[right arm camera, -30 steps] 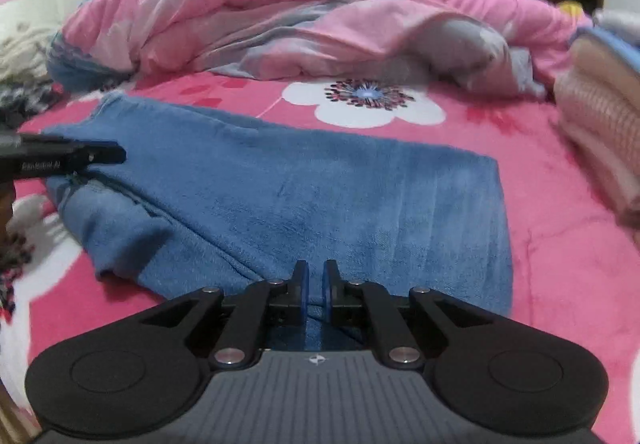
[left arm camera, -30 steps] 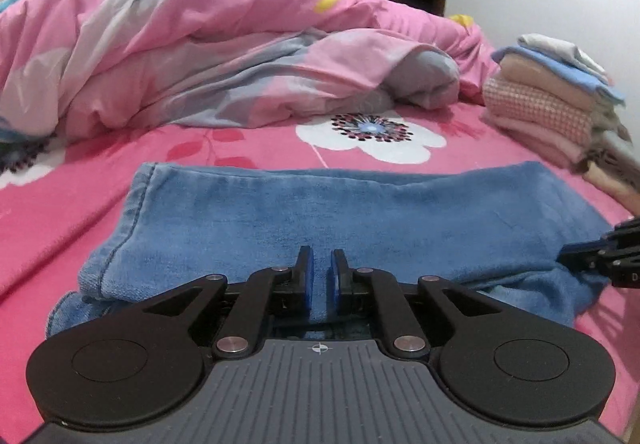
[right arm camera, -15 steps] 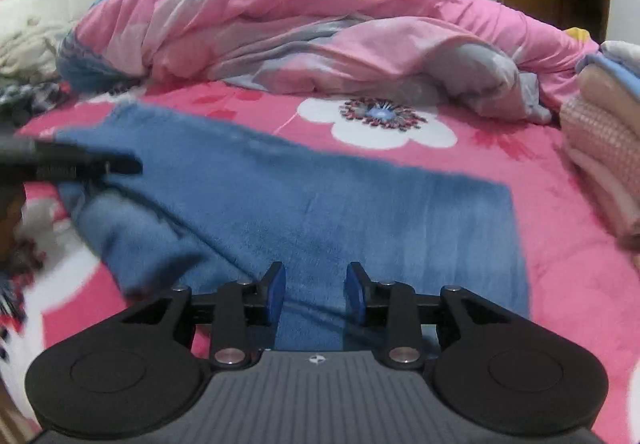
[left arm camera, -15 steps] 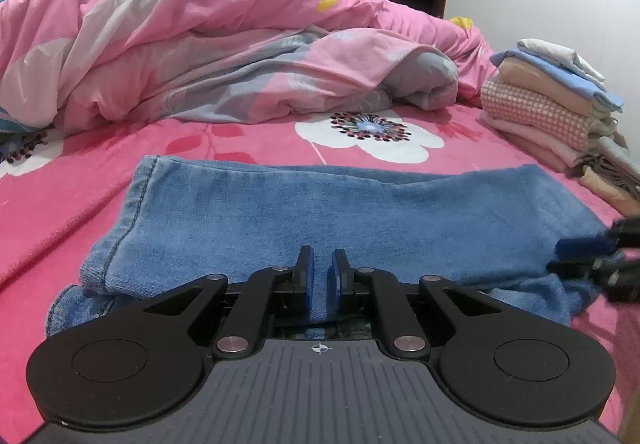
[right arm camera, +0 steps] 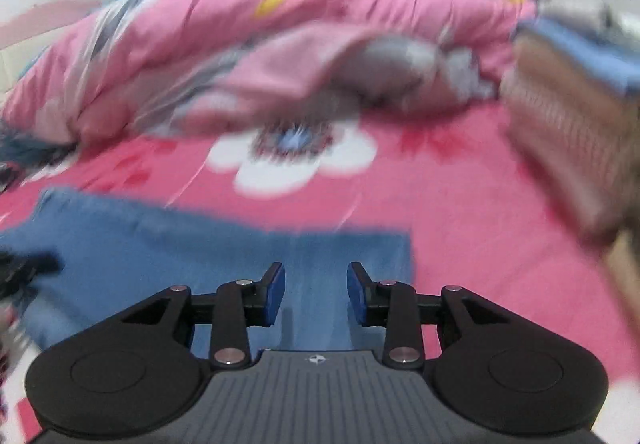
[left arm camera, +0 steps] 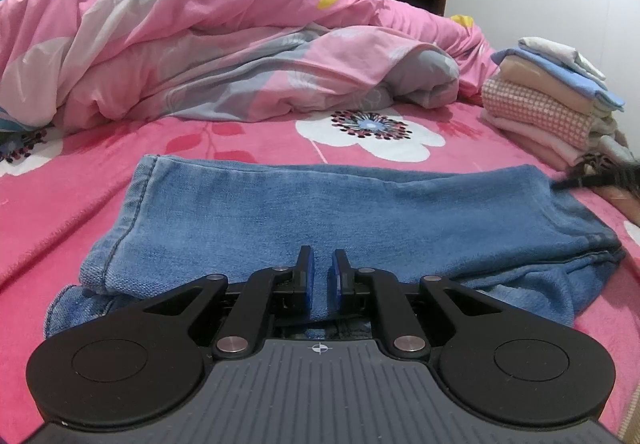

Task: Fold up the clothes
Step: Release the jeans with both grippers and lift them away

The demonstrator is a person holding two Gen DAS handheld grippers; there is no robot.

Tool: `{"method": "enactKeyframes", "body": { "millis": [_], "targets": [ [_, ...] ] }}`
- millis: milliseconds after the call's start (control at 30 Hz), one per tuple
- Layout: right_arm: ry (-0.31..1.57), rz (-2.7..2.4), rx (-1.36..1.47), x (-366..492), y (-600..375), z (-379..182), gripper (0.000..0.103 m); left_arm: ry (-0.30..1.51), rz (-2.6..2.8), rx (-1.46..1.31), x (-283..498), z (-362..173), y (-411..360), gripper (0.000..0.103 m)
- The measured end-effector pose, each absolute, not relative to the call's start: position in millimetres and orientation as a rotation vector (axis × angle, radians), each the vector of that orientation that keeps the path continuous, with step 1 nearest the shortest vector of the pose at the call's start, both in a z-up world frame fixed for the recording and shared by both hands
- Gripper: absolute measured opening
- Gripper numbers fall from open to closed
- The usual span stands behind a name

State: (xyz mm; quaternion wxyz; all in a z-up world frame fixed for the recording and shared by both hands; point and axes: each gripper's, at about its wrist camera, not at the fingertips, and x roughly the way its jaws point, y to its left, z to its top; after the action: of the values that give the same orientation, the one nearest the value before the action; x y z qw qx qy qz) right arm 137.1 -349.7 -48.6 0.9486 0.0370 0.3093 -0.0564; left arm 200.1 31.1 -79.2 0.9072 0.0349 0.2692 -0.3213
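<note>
A pair of blue jeans lies folded into a long band across the pink flowered bed sheet. My left gripper sits at the band's near edge, shut on a fold of denim that shows between its blue pads. My right gripper hovers open over the jeans near their right end, and its pads touch nothing. The right wrist view is blurred by motion. In the left wrist view the right gripper's dark tip shows at the far right corner of the jeans.
A rumpled pink quilt fills the back of the bed. A stack of folded clothes stands at the right by the wall, close to the right gripper's side. A doorway is behind.
My right gripper let go of the jeans' near edge, opened, and lifted away toward the band's right end. The left gripper stayed shut and still.
</note>
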Motion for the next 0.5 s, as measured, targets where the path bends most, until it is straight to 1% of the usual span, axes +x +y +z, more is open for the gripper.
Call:
{"method": "enactKeyframes", "body": {
  "millis": [67, 133, 167, 267, 400, 500],
  "targets": [
    [0.628, -0.138, 0.044, 151, -358, -54, 0.036, 0.556, -0.663, 0.072, 200, -79, 31, 0.01],
    [0.752, -0.163, 0.005, 172, -368, -89, 0.034, 0.556, -0.667, 0.07, 200, -79, 31, 0.01],
    [0.737, -0.142, -0.003, 174, -372, -99, 0.034, 0.556, -0.667, 0.071, 200, -79, 31, 0.01],
    [0.75, -0.17, -0.001, 171, -373, -83, 0.032, 0.556, -0.666, 0.071, 200, -79, 31, 0.01],
    [0.66, -0.156, 0.051, 159, -375, -52, 0.028, 0.558, -0.665, 0.072, 200, -79, 30, 0.011],
    [0.659, -0.104, 0.11, 164, -370, -45, 0.025, 0.559, -0.664, 0.073, 200, -78, 30, 0.011]
  ]
}}
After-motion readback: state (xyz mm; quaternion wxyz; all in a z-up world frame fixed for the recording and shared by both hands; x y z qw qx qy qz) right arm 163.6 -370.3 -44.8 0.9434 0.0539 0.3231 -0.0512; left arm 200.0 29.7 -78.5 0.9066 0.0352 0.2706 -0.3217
